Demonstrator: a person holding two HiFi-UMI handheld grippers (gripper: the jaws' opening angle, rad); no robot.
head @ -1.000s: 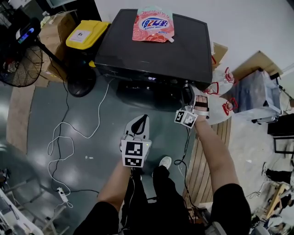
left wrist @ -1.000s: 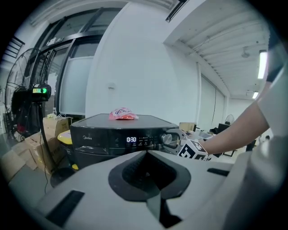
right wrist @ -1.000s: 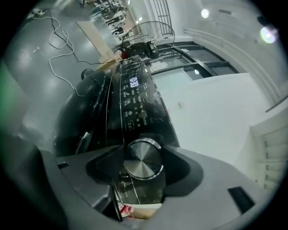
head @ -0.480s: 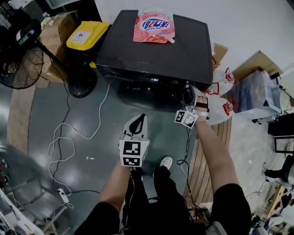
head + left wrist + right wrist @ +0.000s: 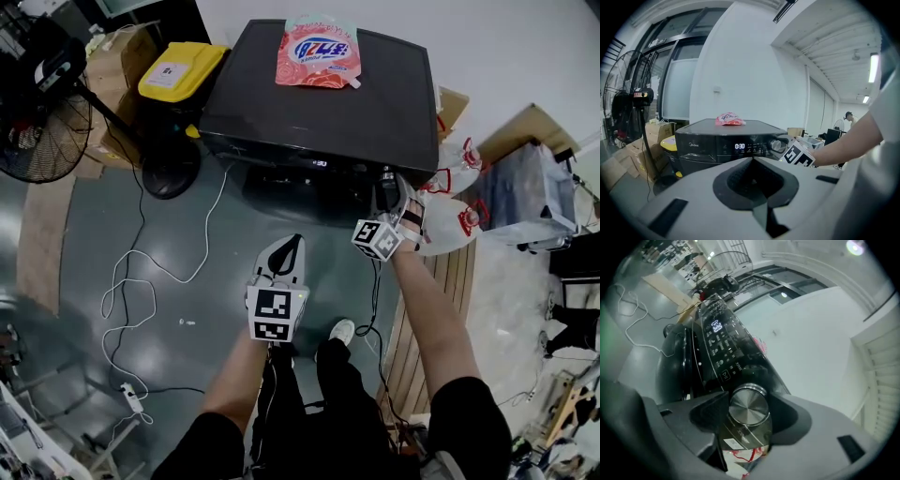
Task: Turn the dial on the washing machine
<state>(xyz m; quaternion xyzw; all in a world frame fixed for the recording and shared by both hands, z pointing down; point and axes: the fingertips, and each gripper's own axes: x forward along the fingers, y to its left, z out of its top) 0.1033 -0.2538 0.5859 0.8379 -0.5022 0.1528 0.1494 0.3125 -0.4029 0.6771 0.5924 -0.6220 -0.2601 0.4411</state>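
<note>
The black washing machine (image 5: 319,103) stands ahead with its front panel facing me. Its silver dial (image 5: 749,401) is at the panel's right end and also shows in the left gripper view (image 5: 777,145). My right gripper (image 5: 751,406) is at the panel, one jaw on each side of the dial, shut on it. In the head view the right gripper (image 5: 386,192) hides the dial. My left gripper (image 5: 289,246) hangs lower, well short of the machine, shut with nothing in it (image 5: 752,159). The display (image 5: 739,146) reads 0:30.
A pink detergent pouch (image 5: 319,49) lies on the machine's lid. A yellow-lidded bin (image 5: 178,70) and a standing fan (image 5: 42,112) are to its left. White cable (image 5: 141,272) loops over the floor. Plastic bags (image 5: 455,206) sit to the right.
The right gripper has rolled at the dial, its marker cube now showing a different tilt, and sits slightly closer to the panel. The left gripper has barely moved.
</note>
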